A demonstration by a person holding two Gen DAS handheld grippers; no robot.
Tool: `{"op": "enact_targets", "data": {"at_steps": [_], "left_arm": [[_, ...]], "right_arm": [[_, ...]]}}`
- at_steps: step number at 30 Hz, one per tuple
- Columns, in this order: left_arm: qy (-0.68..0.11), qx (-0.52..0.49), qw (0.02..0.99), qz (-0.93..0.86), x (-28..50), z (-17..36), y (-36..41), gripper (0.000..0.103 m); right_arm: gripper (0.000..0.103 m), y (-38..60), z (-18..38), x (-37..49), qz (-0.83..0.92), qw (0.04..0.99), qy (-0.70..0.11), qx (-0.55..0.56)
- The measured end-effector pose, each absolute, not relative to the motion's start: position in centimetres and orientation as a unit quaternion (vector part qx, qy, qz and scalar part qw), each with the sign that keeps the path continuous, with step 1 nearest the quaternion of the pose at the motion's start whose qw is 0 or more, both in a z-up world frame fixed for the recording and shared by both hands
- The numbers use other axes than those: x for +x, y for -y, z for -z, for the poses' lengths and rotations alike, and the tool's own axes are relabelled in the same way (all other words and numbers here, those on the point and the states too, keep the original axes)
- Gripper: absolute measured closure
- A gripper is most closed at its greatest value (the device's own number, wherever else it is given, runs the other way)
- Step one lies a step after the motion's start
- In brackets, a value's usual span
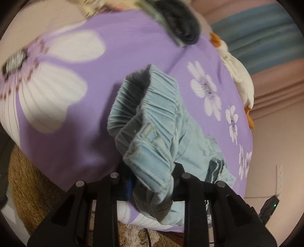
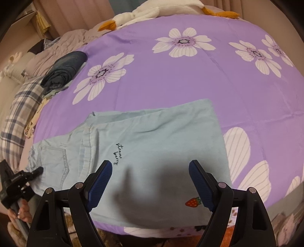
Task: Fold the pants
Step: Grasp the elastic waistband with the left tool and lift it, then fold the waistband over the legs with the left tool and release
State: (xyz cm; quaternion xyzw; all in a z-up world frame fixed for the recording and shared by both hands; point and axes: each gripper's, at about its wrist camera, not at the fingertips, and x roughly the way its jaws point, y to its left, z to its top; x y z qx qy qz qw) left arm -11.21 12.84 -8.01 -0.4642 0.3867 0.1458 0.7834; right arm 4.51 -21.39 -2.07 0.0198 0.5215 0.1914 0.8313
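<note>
With the pale blue pants [image 2: 152, 152] spread on the purple bed [image 2: 247, 95], their waistband [image 1: 152, 133] clenched in the left tool [image 1: 152, 180], the fold is best carried squarely toward the released right tool [image 2: 150, 182].

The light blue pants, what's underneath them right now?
The pants lie on the purple floral bedsheet, their waistband held by the left gripper. Whatever is beneath the fabric itself is covered.

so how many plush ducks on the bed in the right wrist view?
1. The white plush duck lies along the far edge of the purple floral bedspread, orange beak toward the left. Others could be hidden beyond the frame.
</note>
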Motion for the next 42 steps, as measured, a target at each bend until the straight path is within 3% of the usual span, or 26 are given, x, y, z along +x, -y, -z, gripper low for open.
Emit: {"op": "enact_targets", "data": {"at_steps": [11,19,25,37,42], "left_arm": [[-0.337,-0.335,0.878,-0.057,-8.4,-0.8,-7.6,0.077],[-0.35,-0.244,0.904,0.039,-3.9,-3.5,-1.5,0.077],[-0.383,-0.203,0.895,0.102,-0.2,-2.7,2.7,0.077],[-0.485,-0.176,0.841,0.161,5.3,3.7,9.9,0.076],[-0.52,-0.195,0.811,0.182,6.4,6.5,11.6,0.07]], "right_arm": [[0.02,23.6,1.9,4.8,-0.155,0.839,-0.521,0.035],[0.02,25.6,1.7,4.7,-0.137,0.845,-0.515,0.053],[0.02,27.4,1.9,4.6,-0.121,0.847,-0.513,0.071],[0.02,30.7,3.3,4.2,-0.098,0.839,-0.526,0.102],[0.02,31.3,3.6,4.1,-0.096,0.837,-0.528,0.109]]}}
